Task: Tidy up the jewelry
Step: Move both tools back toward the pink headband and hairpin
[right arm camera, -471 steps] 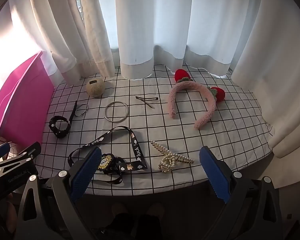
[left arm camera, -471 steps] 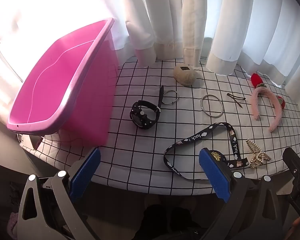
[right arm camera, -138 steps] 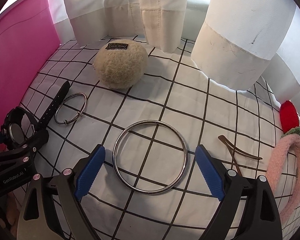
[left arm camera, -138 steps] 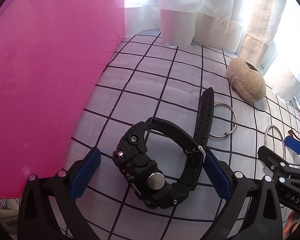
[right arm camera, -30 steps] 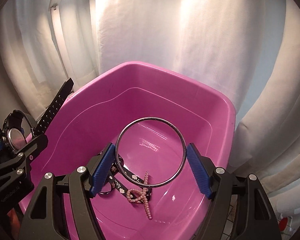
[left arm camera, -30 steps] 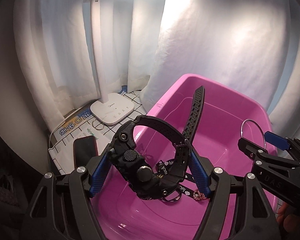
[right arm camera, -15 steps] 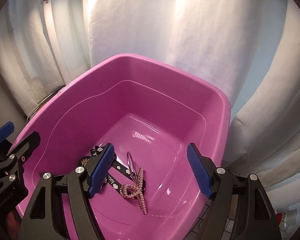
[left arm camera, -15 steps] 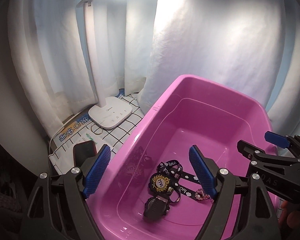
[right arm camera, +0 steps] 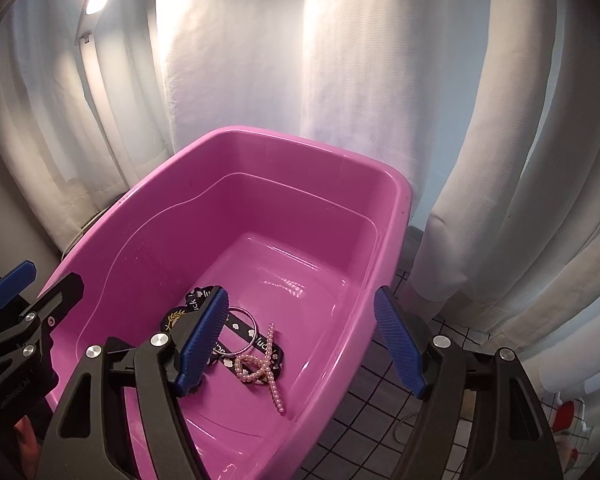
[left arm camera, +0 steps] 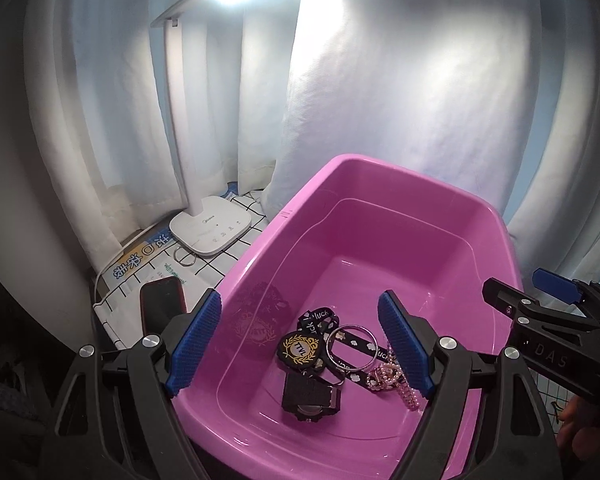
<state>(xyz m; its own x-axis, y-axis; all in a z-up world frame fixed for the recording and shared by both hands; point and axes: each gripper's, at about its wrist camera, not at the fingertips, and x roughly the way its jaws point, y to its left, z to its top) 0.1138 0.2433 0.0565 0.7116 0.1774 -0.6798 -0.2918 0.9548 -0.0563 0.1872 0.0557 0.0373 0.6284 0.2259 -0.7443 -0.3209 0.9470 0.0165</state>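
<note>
Both tongs, left (left arm camera: 300, 344) and right (right arm camera: 300, 344), gape empty over the pink tub (left arm camera: 380, 168) (watch (left arm camera: 310, 394) at six o'clock), right nearer the surface (right arm camera: 380, 412).

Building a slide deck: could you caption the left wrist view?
Open left gripper above the pink bin holding watch, lanyard, bangle and pearl clip.

Both grippers angled down, jaws wide, nothing btwn pads: left gripper (left arm camera: 300, 346) and right gripper (right arm camera: 302, 344) (side by side, apart).
</note>
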